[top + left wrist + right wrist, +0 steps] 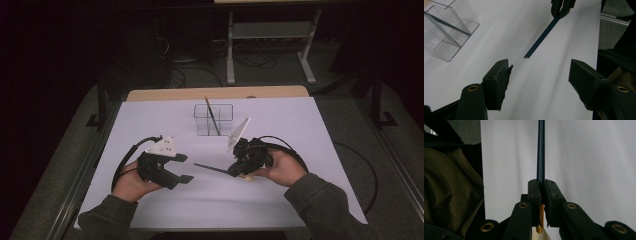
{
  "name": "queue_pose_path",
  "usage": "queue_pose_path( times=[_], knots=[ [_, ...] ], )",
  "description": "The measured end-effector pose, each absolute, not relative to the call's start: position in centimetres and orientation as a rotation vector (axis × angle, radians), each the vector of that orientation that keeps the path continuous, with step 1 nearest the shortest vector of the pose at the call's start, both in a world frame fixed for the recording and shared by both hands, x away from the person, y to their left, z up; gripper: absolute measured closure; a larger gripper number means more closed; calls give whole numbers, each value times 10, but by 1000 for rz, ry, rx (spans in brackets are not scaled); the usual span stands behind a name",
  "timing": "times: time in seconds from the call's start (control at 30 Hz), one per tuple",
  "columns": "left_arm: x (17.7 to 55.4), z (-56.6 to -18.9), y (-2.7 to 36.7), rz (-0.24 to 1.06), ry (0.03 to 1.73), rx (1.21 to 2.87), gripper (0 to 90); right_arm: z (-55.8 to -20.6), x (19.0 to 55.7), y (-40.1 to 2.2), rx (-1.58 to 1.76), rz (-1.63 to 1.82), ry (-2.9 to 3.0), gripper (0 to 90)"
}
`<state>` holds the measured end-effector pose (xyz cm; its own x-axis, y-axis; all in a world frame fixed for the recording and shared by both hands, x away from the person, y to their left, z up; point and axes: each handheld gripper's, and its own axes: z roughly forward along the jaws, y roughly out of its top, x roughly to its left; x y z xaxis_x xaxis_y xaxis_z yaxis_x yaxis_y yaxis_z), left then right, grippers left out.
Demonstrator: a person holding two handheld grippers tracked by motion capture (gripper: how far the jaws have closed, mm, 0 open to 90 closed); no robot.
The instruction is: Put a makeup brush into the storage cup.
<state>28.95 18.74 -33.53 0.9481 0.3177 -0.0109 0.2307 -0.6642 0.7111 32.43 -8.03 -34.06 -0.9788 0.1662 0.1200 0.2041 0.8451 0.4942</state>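
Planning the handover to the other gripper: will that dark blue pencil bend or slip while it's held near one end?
The pencil juts straight from the shut right gripper, so it is probably stiff. It looks thin and likely light. Gripped near its tip end, the smooth shaft might pivot if the open left gripper nudges it.

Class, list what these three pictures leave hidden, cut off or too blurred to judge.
- Pencil: its far end is cut off by the top edge in the right gripper view.
- Pencil's tip, left gripper view: blurred.
- Clear holder: cut off by the left edge.
- Right gripper: fingers too small and dark in the high view.
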Motion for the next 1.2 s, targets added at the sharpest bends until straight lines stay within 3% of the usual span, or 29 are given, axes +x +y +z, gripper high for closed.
queue_pose_path(
  times=[1.2],
  knots=[
    [289,-353,163,-18,227,2475,653,-353,306,-54,-104,-787,-2917,829]
  ],
)
